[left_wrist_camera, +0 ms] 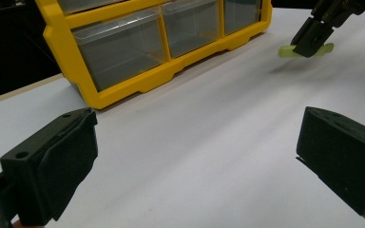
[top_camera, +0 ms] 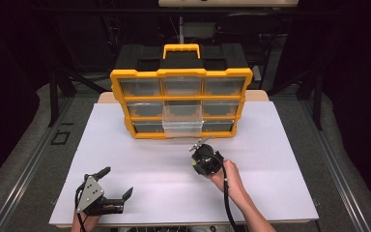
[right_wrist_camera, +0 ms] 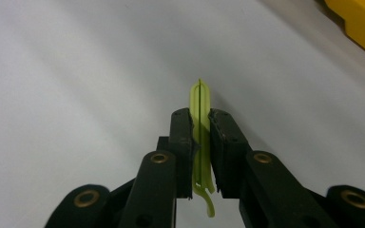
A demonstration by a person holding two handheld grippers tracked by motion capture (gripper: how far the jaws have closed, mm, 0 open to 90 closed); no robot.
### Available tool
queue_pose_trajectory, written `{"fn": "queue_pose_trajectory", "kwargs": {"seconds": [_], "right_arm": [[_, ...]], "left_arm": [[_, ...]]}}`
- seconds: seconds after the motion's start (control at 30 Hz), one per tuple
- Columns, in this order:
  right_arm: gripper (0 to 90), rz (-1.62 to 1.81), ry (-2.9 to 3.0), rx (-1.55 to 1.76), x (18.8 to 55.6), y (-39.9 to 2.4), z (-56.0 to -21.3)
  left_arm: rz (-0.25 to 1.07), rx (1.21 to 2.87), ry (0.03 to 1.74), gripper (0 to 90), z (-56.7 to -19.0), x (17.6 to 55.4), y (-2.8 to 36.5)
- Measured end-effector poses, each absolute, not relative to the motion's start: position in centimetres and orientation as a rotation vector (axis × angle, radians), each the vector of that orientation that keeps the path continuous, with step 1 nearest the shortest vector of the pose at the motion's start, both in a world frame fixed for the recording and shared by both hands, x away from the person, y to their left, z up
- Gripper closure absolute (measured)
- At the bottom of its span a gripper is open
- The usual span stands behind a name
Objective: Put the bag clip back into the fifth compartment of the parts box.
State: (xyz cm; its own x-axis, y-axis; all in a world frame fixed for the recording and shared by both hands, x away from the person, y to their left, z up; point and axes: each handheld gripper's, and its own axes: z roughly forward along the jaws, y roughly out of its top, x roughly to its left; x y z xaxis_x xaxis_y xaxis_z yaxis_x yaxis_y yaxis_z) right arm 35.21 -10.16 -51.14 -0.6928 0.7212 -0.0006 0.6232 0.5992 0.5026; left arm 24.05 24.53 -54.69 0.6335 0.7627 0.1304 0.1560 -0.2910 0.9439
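The right gripper (right_wrist_camera: 200, 156) has its two black jaws pinched tight on a thin yellow-green clip (right_wrist_camera: 200, 102), a flat, slender plastic piece whose long axis runs straight out along the jaws, tip poking past them and a curled tail hanging below. From the left gripper view the clip (left_wrist_camera: 307, 49) looks held low, just over the white board (top_camera: 149, 159), though I cannot tell whether it touches. Ahead of that gripper (top_camera: 199, 146), near and slightly to its left, stands the yellow organizer (top_camera: 181, 104), a case of clear drawers three across and three down, nine by my count. One of them, the pulled-out drawer (top_camera: 182, 126) in the middle of the bottom row, juts toward the person and looks empty. My guess is the clip is meant for it, and the right hand (top_camera: 229, 179) is by far the nearer. The left gripper (top_camera: 111, 186) rests at the near left of the board, jaws spread wide and holding nothing, well apart from the case. One clip, two grippers.
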Motion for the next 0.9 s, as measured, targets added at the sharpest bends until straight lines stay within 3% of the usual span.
{"fn": "queue_pose_trajectory", "kwargs": {"seconds": [0.9], "right_arm": [[80.1, 0.730, 2.582, 1.142, 35.8, -13.3, -50.1]], "left_arm": [[0.706, 1.803, 0.715, 0.1, -54.5, 23.9, 24.5]]}}
